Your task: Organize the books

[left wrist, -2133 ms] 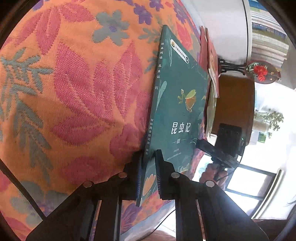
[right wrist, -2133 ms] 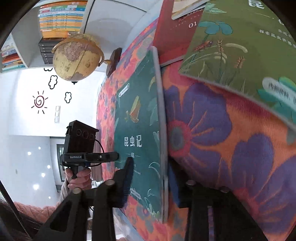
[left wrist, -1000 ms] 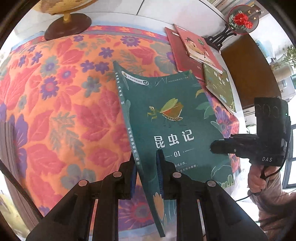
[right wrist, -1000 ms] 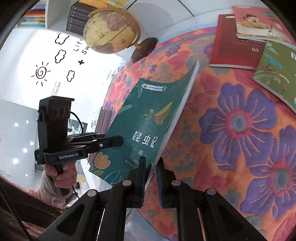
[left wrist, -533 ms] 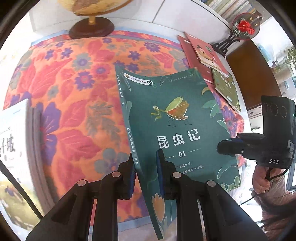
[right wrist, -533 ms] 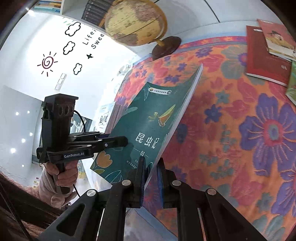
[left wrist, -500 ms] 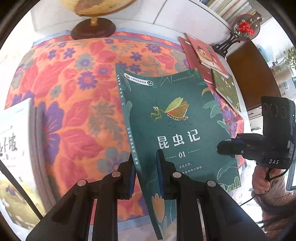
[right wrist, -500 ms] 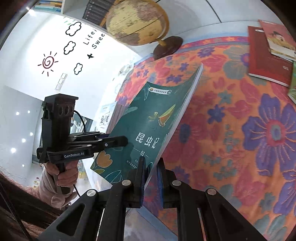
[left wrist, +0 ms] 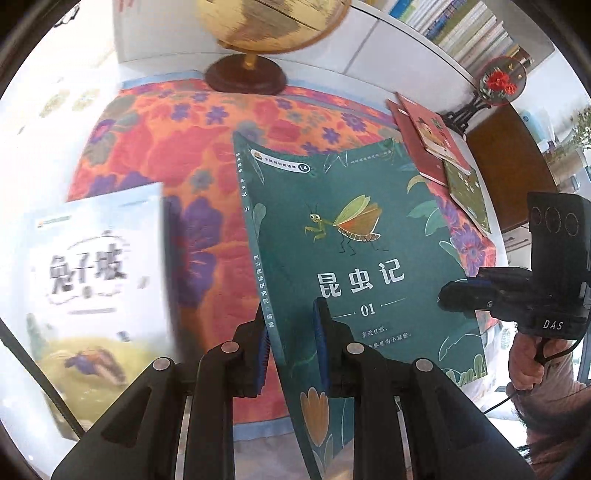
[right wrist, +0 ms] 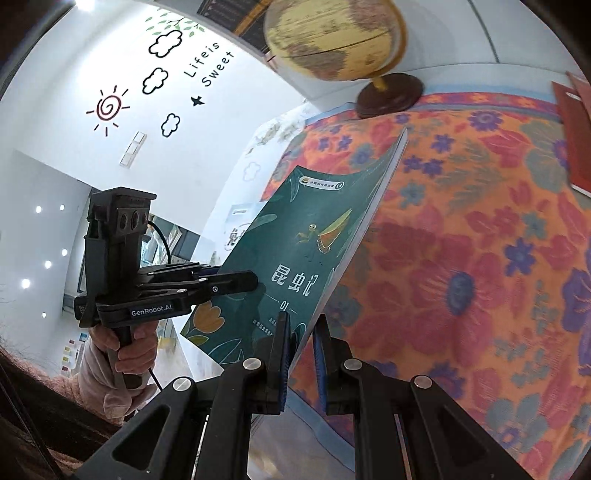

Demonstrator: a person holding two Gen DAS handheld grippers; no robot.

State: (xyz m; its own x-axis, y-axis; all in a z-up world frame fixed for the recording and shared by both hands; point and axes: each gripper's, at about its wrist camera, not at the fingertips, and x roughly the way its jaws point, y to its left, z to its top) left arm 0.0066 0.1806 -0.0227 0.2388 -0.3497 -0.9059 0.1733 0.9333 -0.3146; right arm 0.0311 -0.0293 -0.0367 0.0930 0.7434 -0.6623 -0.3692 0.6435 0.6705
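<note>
A dark green book (left wrist: 354, 240) with a mantis on its cover hangs in the air above the floral tablecloth (left wrist: 207, 155). My left gripper (left wrist: 291, 325) is shut on its spine edge near the bottom. My right gripper (right wrist: 301, 332) is shut on the opposite long edge of the same green book (right wrist: 314, 240). Each gripper shows in the other's view, held by a hand: the right gripper (left wrist: 458, 295) at the book's right edge, the left gripper (right wrist: 243, 282) at its left. A stack with a white-covered book (left wrist: 92, 273) on top lies at the table's left.
A globe (left wrist: 258, 22) on a round wooden base stands at the table's back edge. Two red books (left wrist: 428, 133) and a green one (left wrist: 469, 192) lie at the back right. A bookshelf (left wrist: 461, 29) runs behind, and a dark wooden cabinet (left wrist: 509, 162) stands to the right.
Both grippers carried the green book leftward and a little higher over the table. The white-covered stack came further into the left wrist view, and the red books slid toward the right edge.
</note>
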